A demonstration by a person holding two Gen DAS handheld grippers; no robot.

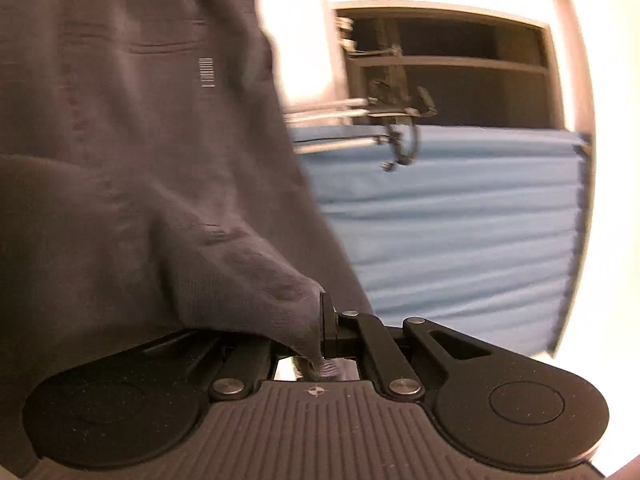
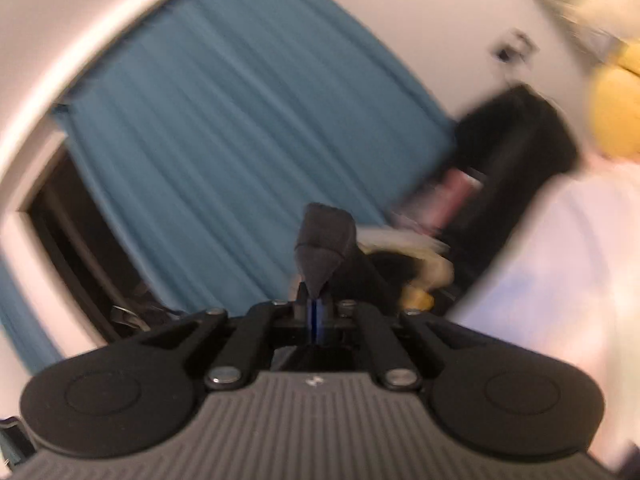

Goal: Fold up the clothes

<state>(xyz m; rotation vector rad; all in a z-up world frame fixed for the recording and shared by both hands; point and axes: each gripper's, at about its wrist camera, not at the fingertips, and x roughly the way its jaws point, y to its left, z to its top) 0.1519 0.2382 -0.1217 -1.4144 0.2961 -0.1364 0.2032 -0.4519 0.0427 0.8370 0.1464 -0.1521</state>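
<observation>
A dark grey garment [image 1: 132,152] fills the left half of the left wrist view, hanging in front of the camera with a stitched pocket line and a small white striped mark. My left gripper [image 1: 326,324] is shut on a pinched fold of its edge. In the right wrist view my right gripper [image 2: 316,304] is shut on a small bunched corner of the same grey cloth [image 2: 324,244], which stands up above the jaws. The rest of the garment is out of sight there.
A blue curtain [image 1: 460,232] hangs behind, with a dark shelved opening [image 1: 452,64] above it and a metal stand [image 1: 396,120]. In the right wrist view are the blue curtain [image 2: 240,140], a black bag [image 2: 516,152], a yellow soft object [image 2: 616,116] and white bedding [image 2: 560,264].
</observation>
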